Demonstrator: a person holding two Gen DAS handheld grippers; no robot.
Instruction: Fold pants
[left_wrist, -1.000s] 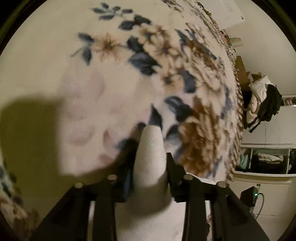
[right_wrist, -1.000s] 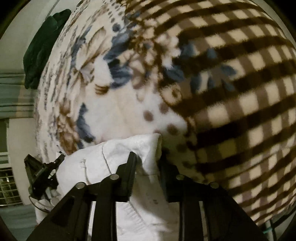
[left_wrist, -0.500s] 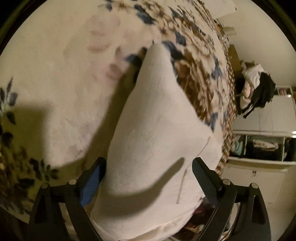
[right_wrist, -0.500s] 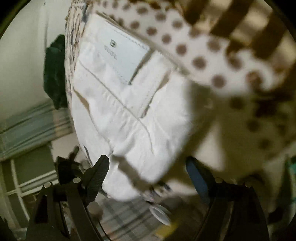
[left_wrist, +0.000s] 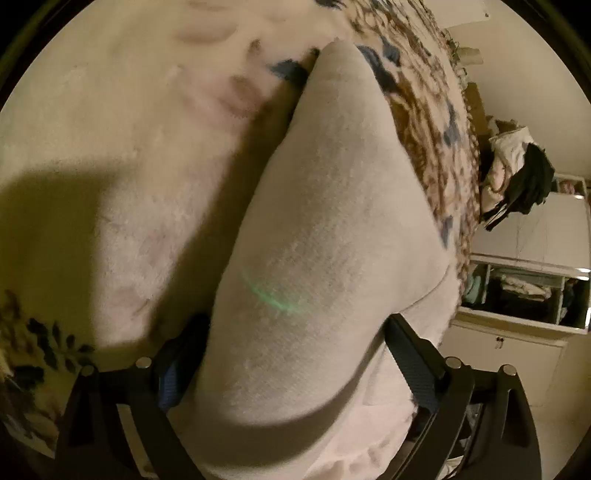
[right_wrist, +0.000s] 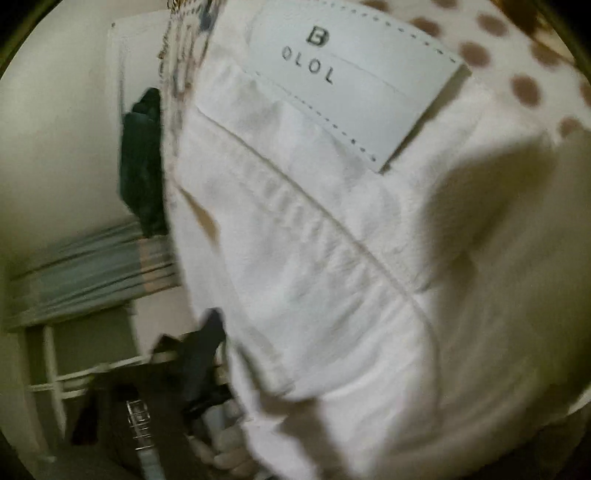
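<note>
Left tongs (left_wrist: 291, 365) are wide open around the white pants (left_wrist: 325, 229) on the flowery blanket (left_wrist: 122, 147). Right tongs are out of sight, so I cannot tell their state.

The right hand-held gripper was out of sight; the pants (right_wrist: 332, 258) were blurred there; they hid the left hand-held gripper's (left_wrist: 295, 354) fingertips.

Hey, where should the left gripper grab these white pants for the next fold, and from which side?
Probably the narrow far tip of the white pants, approached from its left edge over the bare blanket. The cloth tapers there and lies flat, so it should pinch easily. The left gripper is open, straddling the wide near end.
</note>
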